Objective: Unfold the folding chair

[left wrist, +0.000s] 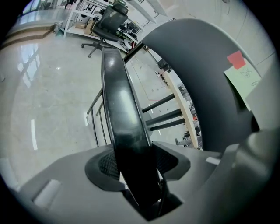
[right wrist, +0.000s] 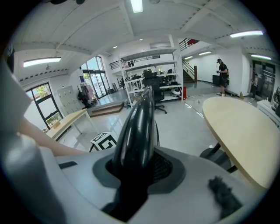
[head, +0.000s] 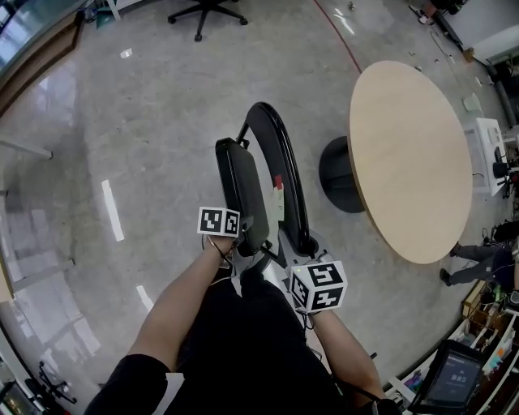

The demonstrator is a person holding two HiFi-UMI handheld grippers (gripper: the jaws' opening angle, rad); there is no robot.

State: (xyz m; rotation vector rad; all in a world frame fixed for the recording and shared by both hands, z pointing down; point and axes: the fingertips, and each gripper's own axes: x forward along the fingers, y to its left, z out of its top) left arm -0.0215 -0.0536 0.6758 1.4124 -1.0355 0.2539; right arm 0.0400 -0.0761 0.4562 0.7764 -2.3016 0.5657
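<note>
Barely started: folding chair [head: 268, 182] on floor, 9 o'clock of table [head: 413, 162], seat [left wrist: 122, 109] & frame tube [right wrist: 140, 118] only slightly apart. L gripper [left wrist: 135, 175] jaws clamp seat edge; R gripper [right wrist: 135, 170] jaws clamp frame tube. Spreading mostly left.

place: open-plan office or lab hall | floor: polished grey floor [head: 122, 121] | furniture: round table [head: 409, 154], swivel office chair [left wrist: 111, 22], long desk [right wrist: 65, 120] | storage: white shelving racks [right wrist: 166, 65] | ceiling: strip lights [right wrist: 136, 5] | access: glass doors [right wrist: 94, 76], staircase [right wrist: 189, 74]
</note>
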